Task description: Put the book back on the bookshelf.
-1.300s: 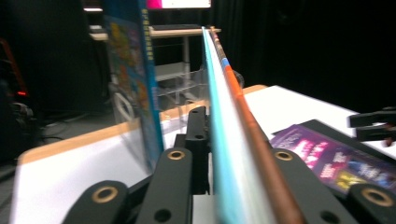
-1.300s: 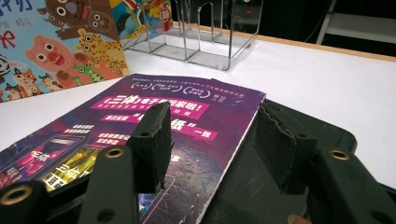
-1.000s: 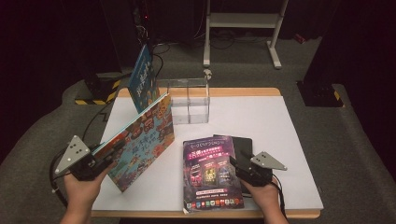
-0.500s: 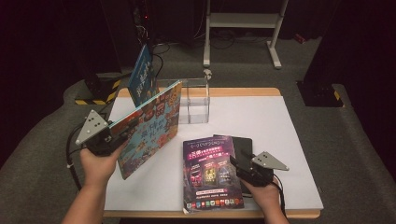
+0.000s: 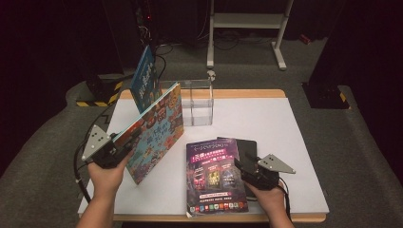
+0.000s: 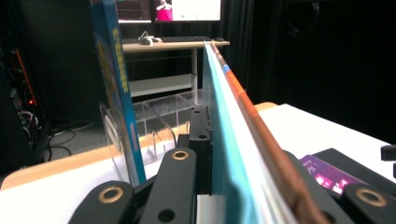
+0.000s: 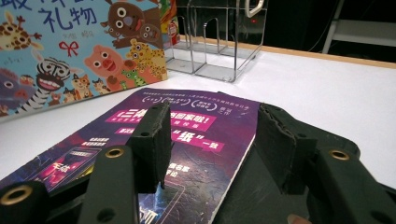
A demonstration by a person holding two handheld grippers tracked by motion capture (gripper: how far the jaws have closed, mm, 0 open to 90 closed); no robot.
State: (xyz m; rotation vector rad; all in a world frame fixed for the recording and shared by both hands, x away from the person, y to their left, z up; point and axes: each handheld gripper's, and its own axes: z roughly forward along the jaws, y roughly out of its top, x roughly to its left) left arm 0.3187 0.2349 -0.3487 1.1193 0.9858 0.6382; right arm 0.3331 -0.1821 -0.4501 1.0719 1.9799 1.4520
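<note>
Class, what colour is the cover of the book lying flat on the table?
Purple book, with pink panels; clearest in the high view.

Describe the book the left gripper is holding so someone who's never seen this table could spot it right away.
On the white table, look left of the clear rack. The picture book stands tilted on its edge, clamped in the left gripper. Unlike the purple book lying flat, its cover is crowded with cartoon animals.
</note>
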